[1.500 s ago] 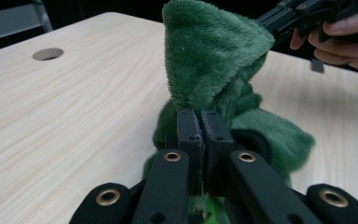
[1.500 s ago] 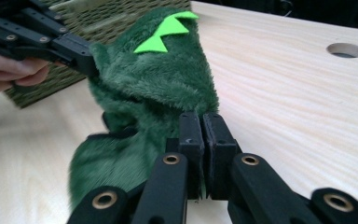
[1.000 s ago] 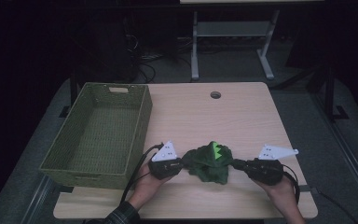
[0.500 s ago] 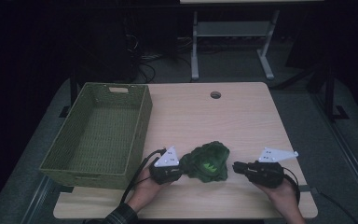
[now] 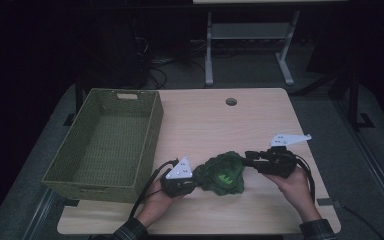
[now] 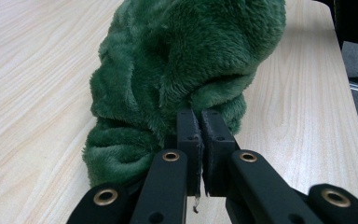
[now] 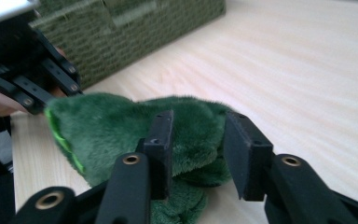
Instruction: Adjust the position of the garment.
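Left gripper (image 5: 192, 184): clenched on a fold of the green plush cloth (image 5: 225, 173), jaws pinched nearly together on the fabric in the left gripper view; it is the one firm hold.
Right gripper (image 5: 246, 159): jaws have just been opening and now stand apart; the plush lies between them but the pads do not press it, so this side is let go.
Green plush cloth: bunched on the table (image 5: 260, 120) near the front edge, between the two grippers, close to the basket's near right corner.
Doing the step well: my judgement is a regrasp. The right jaws should reach for a free edge and bite deep into the pile before any lift, while the left keeps its pinch steady.
Wicker basket (image 5: 110, 145): at the left of the table, nothing visible inside it, its wall rising beside the left gripper.
In the way: little; only the basket's rim would need clearing, should the cloth be headed there.
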